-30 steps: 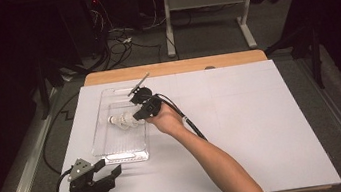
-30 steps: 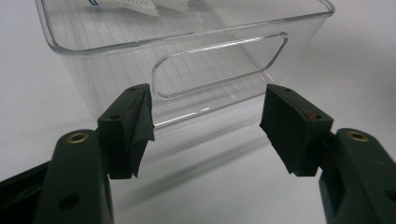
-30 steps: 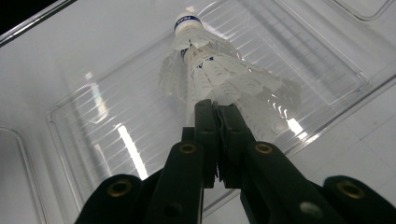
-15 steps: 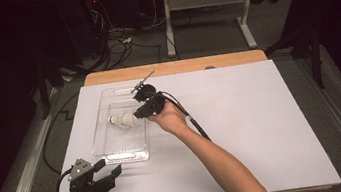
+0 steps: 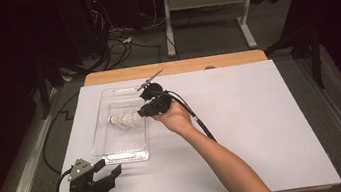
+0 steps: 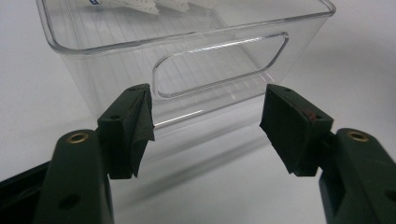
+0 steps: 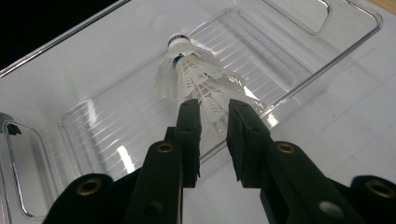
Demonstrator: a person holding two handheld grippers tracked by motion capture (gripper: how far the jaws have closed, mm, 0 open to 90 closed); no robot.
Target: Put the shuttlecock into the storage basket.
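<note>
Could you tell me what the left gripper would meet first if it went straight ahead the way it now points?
Most likely the near end wall of the clear plastic rectangular tray, around its cut-out handle slot. The left gripper is open, with bare white table sheet between it and the wall; the exact gap is hard to judge.

white sheet (image 5: 264,128) on table | metal rod (image 5: 150,79) beyond bin | floor cables (image 5: 117,38)
</note>
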